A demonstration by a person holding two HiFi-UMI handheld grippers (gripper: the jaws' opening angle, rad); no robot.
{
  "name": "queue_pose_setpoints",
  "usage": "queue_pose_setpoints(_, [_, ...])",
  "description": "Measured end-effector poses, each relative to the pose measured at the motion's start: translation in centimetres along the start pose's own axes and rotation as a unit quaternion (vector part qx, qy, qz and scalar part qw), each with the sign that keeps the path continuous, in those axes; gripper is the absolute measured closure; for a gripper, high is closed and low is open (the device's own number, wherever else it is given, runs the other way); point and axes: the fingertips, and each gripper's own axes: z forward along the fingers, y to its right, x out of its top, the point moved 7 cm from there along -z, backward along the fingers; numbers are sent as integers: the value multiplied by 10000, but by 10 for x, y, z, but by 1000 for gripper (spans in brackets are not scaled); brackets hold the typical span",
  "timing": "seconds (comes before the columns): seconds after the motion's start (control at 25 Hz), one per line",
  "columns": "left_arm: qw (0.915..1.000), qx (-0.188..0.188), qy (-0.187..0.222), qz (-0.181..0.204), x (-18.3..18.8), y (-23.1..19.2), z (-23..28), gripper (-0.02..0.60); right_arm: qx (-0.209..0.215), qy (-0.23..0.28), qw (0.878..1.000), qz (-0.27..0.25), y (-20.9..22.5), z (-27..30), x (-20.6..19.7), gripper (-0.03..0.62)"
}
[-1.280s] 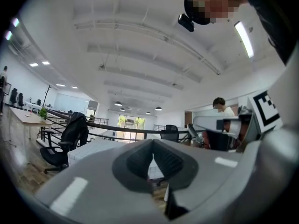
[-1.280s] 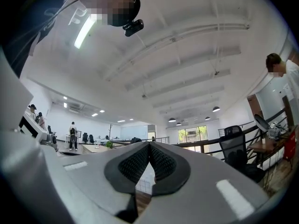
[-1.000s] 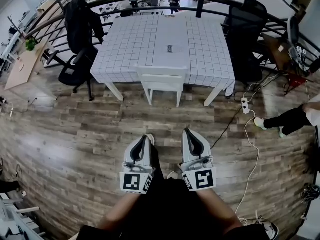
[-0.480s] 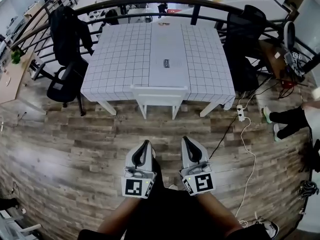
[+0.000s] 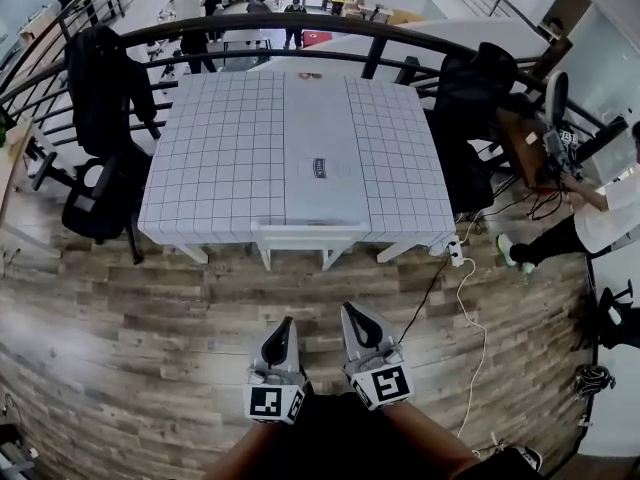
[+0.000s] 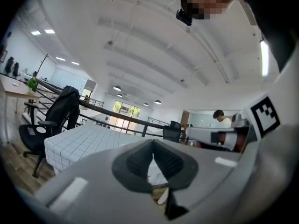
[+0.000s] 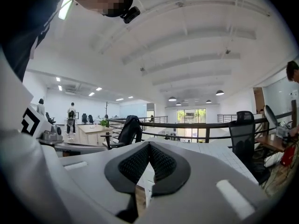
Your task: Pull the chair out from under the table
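Note:
A white chair (image 5: 297, 236) stands tucked under the near edge of a table (image 5: 220, 158) covered with a white checked cloth; only its backrest and legs show. My left gripper (image 5: 288, 324) and right gripper (image 5: 347, 310) are side by side over the wooden floor, well short of the chair and pointing toward it. Both are shut with nothing between the jaws. In the left gripper view the left gripper (image 6: 153, 147) points level at the table (image 6: 77, 139). The right gripper (image 7: 149, 147) faces the table (image 7: 219, 153) in the right gripper view.
A black office chair (image 5: 95, 168) with a jacket on it stands left of the table, another black chair (image 5: 470, 118) to its right. A dark railing (image 5: 300, 28) curves behind. A power strip (image 5: 455, 253) and its white cable lie on the floor at right, near a seated person (image 5: 600, 218).
The table and chair have grown larger and nearer in the head view. Both grippers, still shut, have come forward over the floor toward the chair and sit lower in the picture.

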Motion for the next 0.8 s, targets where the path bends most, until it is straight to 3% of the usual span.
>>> queue_pose_setpoints(0.16, [9994,92,61,-331,15,-40,19,574,62,98,9999,-56,-5,43,10,597])
queue_pose_setpoints(0.32, [9993,157,205,-254,36,-68,42,574,-91,165,9998,-45,7,74,20,597])
queue_pose_setpoints(0.6, [10000,-15,22,-87,45,-84,71,574,-440,112,9990,54,39,90,15,597])
queue_pose_setpoints(0.8, [9997,-52,-231,-106,43,-80,85,574,-463,220,9985,198,55,83,17,597])
